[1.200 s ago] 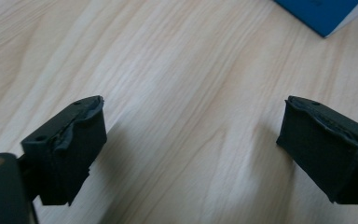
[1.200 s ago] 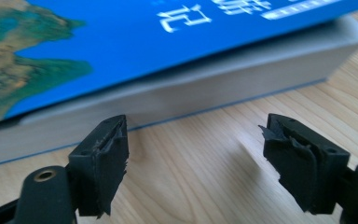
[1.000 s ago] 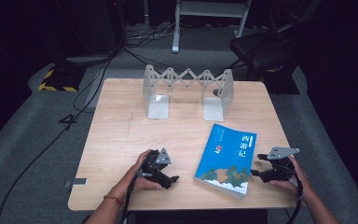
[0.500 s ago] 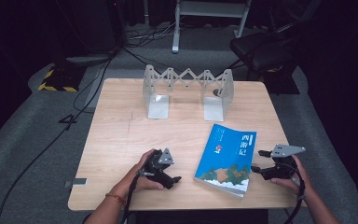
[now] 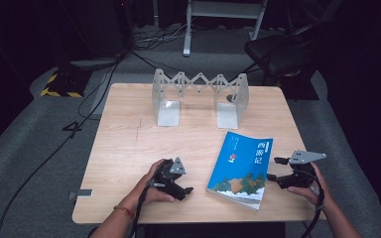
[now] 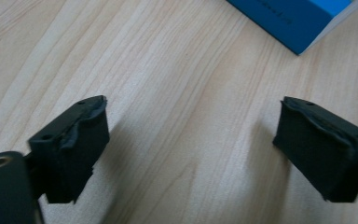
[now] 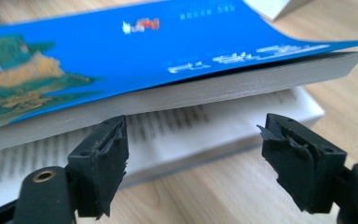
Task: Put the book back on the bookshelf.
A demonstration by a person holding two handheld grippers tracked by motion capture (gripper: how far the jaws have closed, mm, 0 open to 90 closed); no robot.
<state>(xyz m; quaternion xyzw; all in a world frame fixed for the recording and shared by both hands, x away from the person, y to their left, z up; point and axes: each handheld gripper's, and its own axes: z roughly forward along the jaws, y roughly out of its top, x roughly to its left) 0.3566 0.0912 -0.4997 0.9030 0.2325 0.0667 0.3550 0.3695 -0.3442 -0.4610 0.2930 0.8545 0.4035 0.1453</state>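
Note:
A blue paperback book lies flat on the wooden table, front right. My right gripper sits at the book's right edge, jaws open. In the right gripper view the gripper faces the book at its page edge. The cover and upper pages are raised a little off the lower pages, and neither pad touches them. My left gripper rests on the table left of the book. Its jaws are open over bare wood and have just been closing a little with nothing between them. The book's corner lies beyond them.
A grey metal expanding book rack with two upright end plates stands at the table's back middle. Bare wood stretches between it and the book. Cables and a chair lie on the dark floor behind.
The right gripper has shifted very slightly at the book's right edge. The left hand and the book stay where they were.

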